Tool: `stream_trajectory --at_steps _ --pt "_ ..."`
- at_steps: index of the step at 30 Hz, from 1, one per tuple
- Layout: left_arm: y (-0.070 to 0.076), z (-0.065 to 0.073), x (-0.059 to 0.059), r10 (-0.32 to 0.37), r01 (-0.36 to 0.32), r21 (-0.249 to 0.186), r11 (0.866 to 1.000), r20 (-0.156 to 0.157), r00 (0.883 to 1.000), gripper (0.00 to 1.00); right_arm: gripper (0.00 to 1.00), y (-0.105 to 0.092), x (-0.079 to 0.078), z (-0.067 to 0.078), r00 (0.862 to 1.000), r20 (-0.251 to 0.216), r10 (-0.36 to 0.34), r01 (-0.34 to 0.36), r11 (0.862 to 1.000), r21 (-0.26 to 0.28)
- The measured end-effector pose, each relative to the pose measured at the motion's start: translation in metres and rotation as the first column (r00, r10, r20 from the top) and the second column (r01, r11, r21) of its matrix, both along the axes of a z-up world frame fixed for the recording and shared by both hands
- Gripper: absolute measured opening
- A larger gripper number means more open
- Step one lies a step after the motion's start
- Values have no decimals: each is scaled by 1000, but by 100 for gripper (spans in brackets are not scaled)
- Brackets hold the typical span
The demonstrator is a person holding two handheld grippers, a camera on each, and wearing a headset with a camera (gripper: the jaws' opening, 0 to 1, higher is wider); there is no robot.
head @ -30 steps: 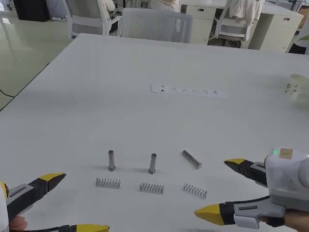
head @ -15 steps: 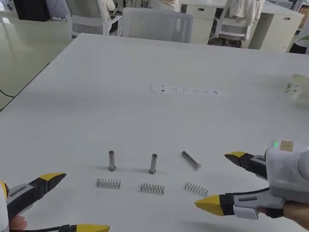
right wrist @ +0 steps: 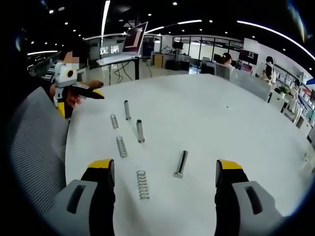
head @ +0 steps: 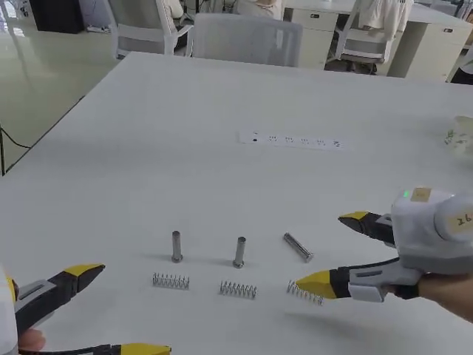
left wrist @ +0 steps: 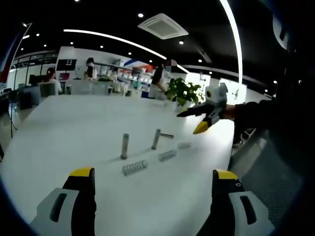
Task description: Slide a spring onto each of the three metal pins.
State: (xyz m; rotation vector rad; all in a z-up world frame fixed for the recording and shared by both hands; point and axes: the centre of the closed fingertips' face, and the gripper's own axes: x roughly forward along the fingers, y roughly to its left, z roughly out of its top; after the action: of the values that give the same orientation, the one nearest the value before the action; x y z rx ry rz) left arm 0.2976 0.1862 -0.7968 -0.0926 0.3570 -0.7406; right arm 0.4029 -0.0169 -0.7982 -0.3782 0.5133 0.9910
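Head view: white table (head: 222,111), three metal pins in a row near the front edge. Left pin (head: 177,246) upright, middle pin (head: 239,252) upright, right pin (head: 298,247) lying flat, angled. One spring lies in front of each pin, all on their sides: left spring (head: 171,281), middle spring (head: 238,290), right spring (head: 304,293). No spring is on a pin.

Right gripper (head: 329,251) comes in from the right edge, jaws wide apart, nothing between them. Its lower yellow tip is just beside the right spring's near end; contact cannot be told. Its upper tip is off to the right of the lying pin, apart from it.

Left gripper (head: 126,309) is at the bottom left corner, jaws spread, holding nothing, well apart from the left spring.

Right gripper view: right spring and lying pin sit between the two open yellow tips, just ahead of them.

Left gripper view: pins and springs lie ahead on the table, tips wide apart.

Power strip (head: 295,140) lies farther back on the table. Chair (head: 247,41) at the far edge.
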Motion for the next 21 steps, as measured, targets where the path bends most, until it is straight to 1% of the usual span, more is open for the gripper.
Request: stream_trajectory --at_steps 3,7,15,21 --pt "0 1 0 1 -1 2 1000 2 1000 95 83 3 7 -3 1000 -1 4 -4 1000 -20" --pt "1 1 1 5 -5 5 1000 4 1000 95 79 7 16 -4 1000 -10 -2 2 1000 -26" --pt "0 1 1 5 -5 6 1000 0 1000 95 66 10 36 -12 999 -35 -37 35 997 -64" --pt "2 1 1 10 -10 8 1000 -1 1000 95 55 10 46 -18 996 -50 -73 68 993 -98"
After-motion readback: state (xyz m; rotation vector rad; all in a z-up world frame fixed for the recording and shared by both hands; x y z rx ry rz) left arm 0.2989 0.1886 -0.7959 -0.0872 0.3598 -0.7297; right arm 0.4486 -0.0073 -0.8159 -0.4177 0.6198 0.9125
